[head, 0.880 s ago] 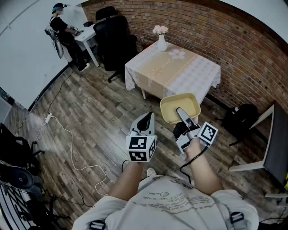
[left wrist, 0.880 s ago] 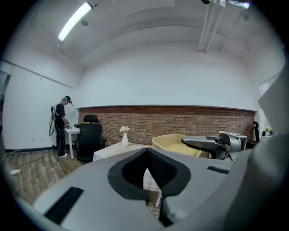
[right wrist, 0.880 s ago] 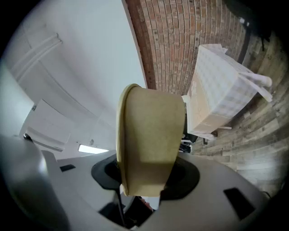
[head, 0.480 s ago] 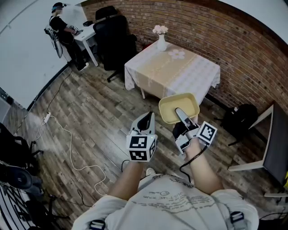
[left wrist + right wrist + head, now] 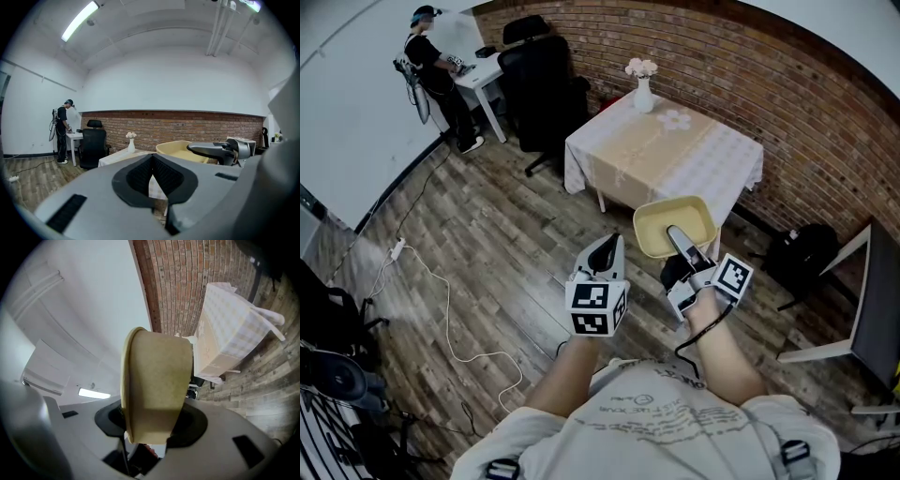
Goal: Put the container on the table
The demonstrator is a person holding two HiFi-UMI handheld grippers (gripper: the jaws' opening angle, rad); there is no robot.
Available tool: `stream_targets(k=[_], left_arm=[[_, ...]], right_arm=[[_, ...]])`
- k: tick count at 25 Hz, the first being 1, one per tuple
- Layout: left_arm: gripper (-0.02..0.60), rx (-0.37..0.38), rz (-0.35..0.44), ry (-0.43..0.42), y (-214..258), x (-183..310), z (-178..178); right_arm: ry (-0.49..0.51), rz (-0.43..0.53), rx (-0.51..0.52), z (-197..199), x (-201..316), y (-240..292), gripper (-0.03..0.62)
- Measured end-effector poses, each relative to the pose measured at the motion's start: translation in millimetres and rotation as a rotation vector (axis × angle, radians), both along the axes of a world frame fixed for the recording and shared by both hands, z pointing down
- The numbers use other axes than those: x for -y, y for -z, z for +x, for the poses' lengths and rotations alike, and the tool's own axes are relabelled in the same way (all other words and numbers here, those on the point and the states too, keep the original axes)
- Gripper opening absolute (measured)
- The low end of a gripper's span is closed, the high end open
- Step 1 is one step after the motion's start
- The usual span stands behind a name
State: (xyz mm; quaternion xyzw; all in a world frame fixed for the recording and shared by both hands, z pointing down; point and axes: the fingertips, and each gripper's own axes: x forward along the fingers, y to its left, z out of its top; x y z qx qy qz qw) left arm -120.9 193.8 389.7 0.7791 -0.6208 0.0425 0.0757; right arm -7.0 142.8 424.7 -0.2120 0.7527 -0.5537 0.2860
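Brick wall (image 5: pixel 787 103) backs a cloth-covered table (image 5: pixel 675 150) on plank flooring (image 5: pixel 487 244). The right gripper (image 5: pixel 679 236) clamps the near wall of the yellow container (image 5: pixel 658 225), one jaw inside, holding it in the air just short of the table. The left gripper (image 5: pixel 604 255) has its jaws together, empty.

free: table (image 5: pixel 680 161) near side | obstacle: vase (image 5: pixel 643 93) (far corner of tabletop)
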Motion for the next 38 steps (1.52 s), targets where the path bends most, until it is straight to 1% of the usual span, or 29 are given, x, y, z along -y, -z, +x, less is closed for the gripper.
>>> stream_targets(k=[6,10,14,19,22,28,33,38], left_arm=[[0.006,0.002,0.007,-0.015,-1,7,-24],[0.006,0.006,0.010,-0.028,-3,6,-34],[0.006,-0.002,0.008,-0.038,-5,8,-39],[0.006,0.005,0.000,-0.049,-8,35,-40],[0.006,0.013,0.001,-0.057,-12,42,-41],[0.006,0.014,0.015,-0.062,-14,88,-35],[0.006,0.012,0.001,-0.084,-25,127,-24],[0.006,0.005,-0.014,-0.101,-35,176,-15]], right_arm=[[-0.021,0.006,0.010,-19,7,1,0.195],[-0.037,0.016,0.022,-26,6,1,0.195],[-0.050,0.006,0.027,-28,7,-4,0.195],[-0.069,-0.013,0.030,-26,37,-12,0.195],[-0.071,-0.010,0.037,-28,42,-15,0.195],[-0.077,0.001,0.034,-21,86,-19,0.195],[-0.100,-0.008,0.016,-11,128,-27,0.195],[-0.110,-0.019,0.001,-3,175,-37,0.195]])
